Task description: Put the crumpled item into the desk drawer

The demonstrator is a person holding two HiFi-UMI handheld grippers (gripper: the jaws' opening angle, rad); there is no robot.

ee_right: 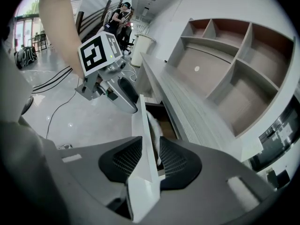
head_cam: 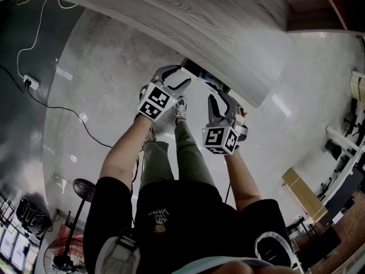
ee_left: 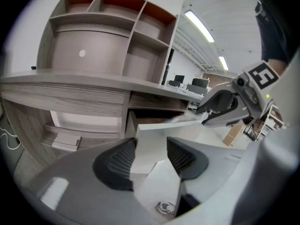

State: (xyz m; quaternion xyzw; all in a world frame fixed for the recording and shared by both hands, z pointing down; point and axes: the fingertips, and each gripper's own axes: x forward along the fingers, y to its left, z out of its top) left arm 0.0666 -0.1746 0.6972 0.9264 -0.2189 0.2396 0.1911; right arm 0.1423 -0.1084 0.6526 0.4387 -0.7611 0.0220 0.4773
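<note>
Ribbed dark pads of the right gripper (ee_right: 150,146) closed on the top edge of the white drawer front (ee_right: 140,118), one pad to each face. Same drawer front clamped likewise by the left gripper (ee_left: 151,146) at its other end, panel filling the gap between the pads. Just behind the drawer front, inside the open drawer, crumpled white item (ee_right: 154,125), close to the inner face. Below the drawer front, grey shoe (ee_left: 166,207) on glossy floor (ee_right: 79,125). Directly above and beyond the drawer front, grey wood-grain desk top (ee_right: 183,107). Farther behind the drawer front, open shelf unit (ee_right: 234,74) with brown-backed compartments. Well beyond the drawer front's far end, a person (ee_right: 123,11), too small for detail.
</note>
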